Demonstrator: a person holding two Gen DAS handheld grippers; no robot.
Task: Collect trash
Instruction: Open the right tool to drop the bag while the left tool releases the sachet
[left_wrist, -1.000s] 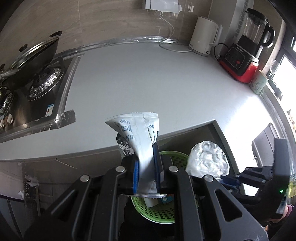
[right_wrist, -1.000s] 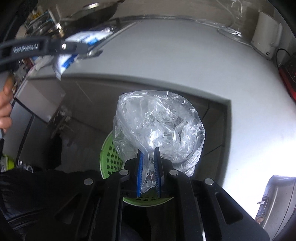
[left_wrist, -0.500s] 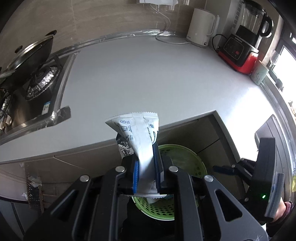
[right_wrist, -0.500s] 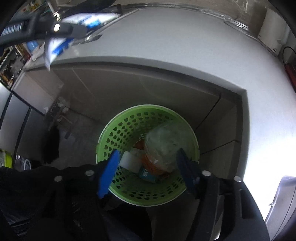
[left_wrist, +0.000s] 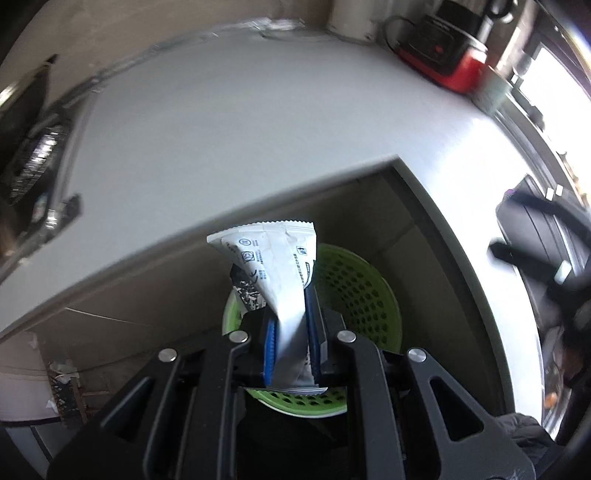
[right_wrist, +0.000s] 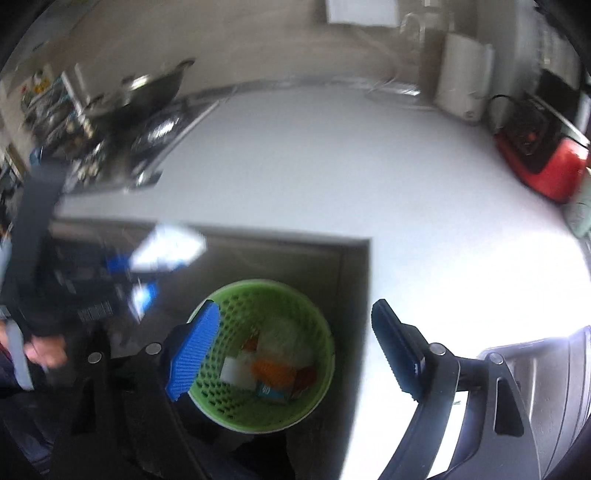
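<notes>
My left gripper (left_wrist: 290, 310) is shut on a white printed wrapper (left_wrist: 277, 266) and holds it over the green perforated basket (left_wrist: 362, 288) on the floor below the counter's inner corner. My right gripper (right_wrist: 295, 336) is open and empty above the same basket (right_wrist: 314, 302), which holds a clear plastic bag (right_wrist: 280, 336) and several pieces of trash. The left gripper with the wrapper (right_wrist: 166, 247) shows blurred at the left in the right wrist view.
A grey L-shaped counter (left_wrist: 229, 122) wraps around the basket. A stove with a pan (right_wrist: 147, 96) is at the left, a white kettle (right_wrist: 461, 81) and a red-based blender (right_wrist: 543, 162) at the back right.
My right gripper opened and dropped the clear plastic bag into the basket, then pulled up and back. My left gripper moved right and forward with the wrapper, to above the basket.
</notes>
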